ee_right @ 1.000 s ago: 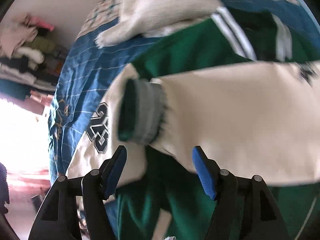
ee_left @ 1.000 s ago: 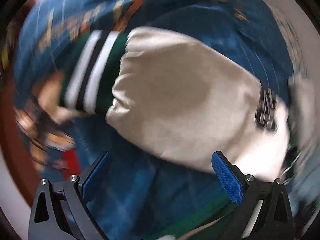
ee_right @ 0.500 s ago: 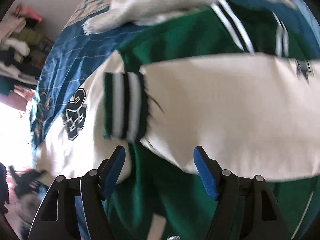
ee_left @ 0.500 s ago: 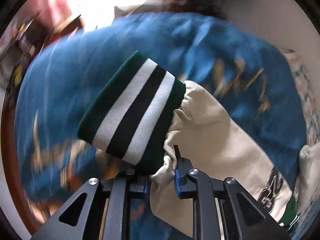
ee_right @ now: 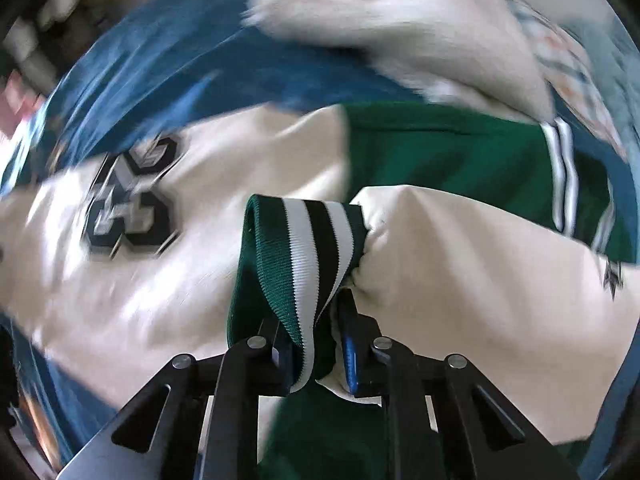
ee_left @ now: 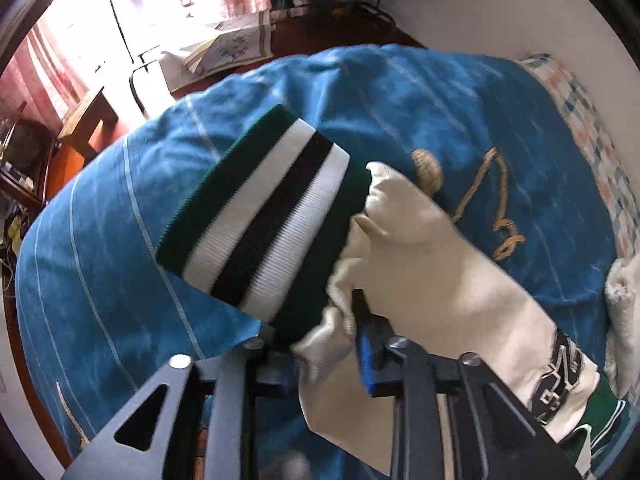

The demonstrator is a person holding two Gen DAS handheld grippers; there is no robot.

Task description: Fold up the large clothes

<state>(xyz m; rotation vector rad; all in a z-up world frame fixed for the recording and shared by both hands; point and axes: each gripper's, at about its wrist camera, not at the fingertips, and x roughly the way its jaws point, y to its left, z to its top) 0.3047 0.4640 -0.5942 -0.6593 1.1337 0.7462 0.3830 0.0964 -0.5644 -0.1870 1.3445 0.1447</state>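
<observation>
I see a varsity-style jacket (ee_right: pixel 440 152) spread on a bed under a blue bedspread (ee_left: pixel 400 100). Its body is deep green; its sleeves are cream with a smooth, leather-like sheen that creases softly. Each sleeve ends in a ribbed knit cuff banded green, white, black, white, green.

In my left wrist view, the left gripper (ee_left: pixel 324 356) sits at 6 o'clock. Its jaws are easing apart, yet they pinch bunched cream fabric where the left sleeve (ee_left: pixel 460 280) meets the left cuff (ee_left: pixel 264 216). The cuff stands as a wide, flattened tube angling toward 11 o'clock. The sleeve runs toward 4 o'clock, where a black and grey number patch (ee_left: pixel 560 372) is stitched on. The bedspread is velvety, with thin pale stripes and gold looping embroidery at 2 o'clock. A fluffy cream blanket (ee_left: pixel 624 292) lies at 3 o'clock. A bright window and dark wood furniture fill 11 o'clock.

In my right wrist view, blurred away from the centre, the right gripper (ee_right: pixel 316 356) is also at 6 o'clock. Its jaws are closing on the right cuff (ee_right: pixel 304 248), which is folded upright between the blue pads together with a little cream fabric. The right sleeve (ee_right: pixel 500 300) bulges toward 3 o'clock, over the green body. The other sleeve and its patch lie at 9 o'clock. The hem band shows at 2 o'clock, and the blanket spreads across 12 o'clock.
</observation>
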